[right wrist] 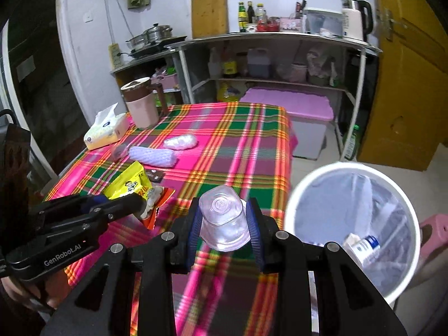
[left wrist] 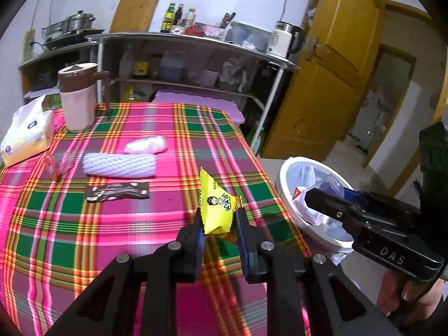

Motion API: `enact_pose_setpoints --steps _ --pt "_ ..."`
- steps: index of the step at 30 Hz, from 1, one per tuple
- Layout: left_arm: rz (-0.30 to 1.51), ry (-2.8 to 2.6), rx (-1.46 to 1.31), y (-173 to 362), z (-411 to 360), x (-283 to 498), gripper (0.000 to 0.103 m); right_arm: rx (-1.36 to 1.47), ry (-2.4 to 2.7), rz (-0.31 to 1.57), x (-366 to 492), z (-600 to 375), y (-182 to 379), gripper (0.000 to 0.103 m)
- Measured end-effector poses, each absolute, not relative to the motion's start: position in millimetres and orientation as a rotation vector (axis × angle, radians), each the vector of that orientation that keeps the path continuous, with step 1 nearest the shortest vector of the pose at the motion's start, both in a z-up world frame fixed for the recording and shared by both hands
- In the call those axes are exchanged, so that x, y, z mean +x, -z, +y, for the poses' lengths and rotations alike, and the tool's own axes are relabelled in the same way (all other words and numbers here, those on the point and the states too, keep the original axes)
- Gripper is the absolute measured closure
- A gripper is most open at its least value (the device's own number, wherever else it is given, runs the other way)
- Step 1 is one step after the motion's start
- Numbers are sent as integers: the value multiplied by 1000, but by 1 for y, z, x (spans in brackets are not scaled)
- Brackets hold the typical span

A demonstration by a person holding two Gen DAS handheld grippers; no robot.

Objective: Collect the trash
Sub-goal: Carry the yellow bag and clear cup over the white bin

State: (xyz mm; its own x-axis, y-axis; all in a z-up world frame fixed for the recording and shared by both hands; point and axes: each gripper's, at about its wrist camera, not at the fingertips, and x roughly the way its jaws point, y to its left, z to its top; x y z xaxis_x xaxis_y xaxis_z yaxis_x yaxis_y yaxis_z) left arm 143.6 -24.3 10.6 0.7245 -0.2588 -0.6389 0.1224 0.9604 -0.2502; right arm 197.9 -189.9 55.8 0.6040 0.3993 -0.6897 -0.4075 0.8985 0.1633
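Carrying two pieces of trash toward the bin: that is the step in hand, by my reading.

Left gripper [left wrist: 218, 218] is pinching the yellow packet [left wrist: 217, 207] by its lower edge; the packet is standing up out of the jaws, clear of the tablecloth [left wrist: 140, 224]. Right gripper [right wrist: 222, 226] is clamping the clear cup [right wrist: 224, 218] across its sides, bottom end facing the camera.

Bin [right wrist: 291, 204] is sitting off the table edge, at about 3 o'clock of the cup in the right view. It is lined with a clear bag and already holding a small carton [right wrist: 362, 247] and other scraps.

Next move, as I judge it: each gripper is needing to get over the rim before letting go, right one first since it is nearer. Left one is having farther to cross.

Packet: bright yellow, crinkled, a cartoon figure printed on it, an orange-red part toward the base. Light and floppy, likely to flutter on release. Cup: thin transparent plastic, slightly squeezed by the pads.

Waiting on the cloth, at 10 to 11 o'clock of the packet in the left view: brown wrapper [left wrist: 117, 191], foam net [left wrist: 119, 165], clear bag [left wrist: 145, 144].
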Motion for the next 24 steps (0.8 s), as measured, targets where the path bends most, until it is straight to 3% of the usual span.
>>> enact_pose_setpoints --steps 24 --pt "763 399 -110 -7 -120 171 82 118 -262 819 188 -297 -42 70"
